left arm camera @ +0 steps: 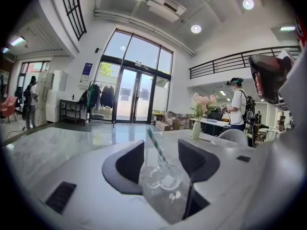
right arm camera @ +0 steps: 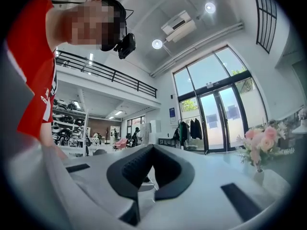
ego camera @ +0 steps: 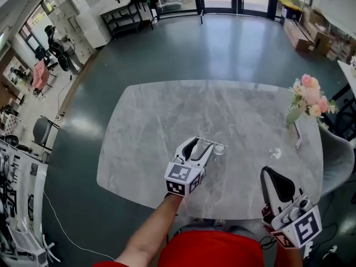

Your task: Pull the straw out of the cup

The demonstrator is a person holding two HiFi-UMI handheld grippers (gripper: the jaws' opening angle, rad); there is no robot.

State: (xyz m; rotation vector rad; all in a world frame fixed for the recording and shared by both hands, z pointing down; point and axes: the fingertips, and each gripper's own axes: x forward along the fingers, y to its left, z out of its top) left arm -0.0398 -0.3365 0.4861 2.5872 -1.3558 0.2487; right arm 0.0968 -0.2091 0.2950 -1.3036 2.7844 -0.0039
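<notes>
My left gripper (ego camera: pixel 210 143) (left arm camera: pixel 161 147) has its jaws spread wide, and the cup (left arm camera: pixel 160 181) stands between them. I see a little daylight on either side of it, so the pads are not pressing on it. It is a clear cup, upright on the grey marble table (ego camera: pixel 156 121), roughly at the middle of the near half. In the head view it shows only as a faint glassy shape (ego camera: pixel 219 149) at the jaw tips. The straw (left arm camera: pixel 154 140), striped green and white, is in the cup. It leans, with its lower end toward the right-hand pad and its top tilted toward the left-hand pad, rising above the rim in the gap between the jaws.

My right gripper (ego camera: pixel 268 172) (right arm camera: pixel 152 147) has its jaws together at the tips with nothing between them. It hangs over the near right edge of the table, well apart from the cup.

Further out, a small clear crumpled thing (ego camera: pixel 275 152) lies on the table to the right of the cup, between it and the far right corner; I cannot tell what it is. At that corner stands a vase of pink and white flowers (ego camera: pixel 308 99) (left arm camera: pixel 199 111) (right arm camera: pixel 259 147), well apart from the cup. A grey chair (ego camera: pixel 336 160) sits just off the table's right edge. Beyond the table the left gripper view shows glass doors (left arm camera: pixel 134 97), a clothes rack (left arm camera: pixel 98 97), and a person in a white shirt (left arm camera: pixel 237 104) at another table. Cardboard boxes (ego camera: pixel 303 35) line the far right wall.
</notes>
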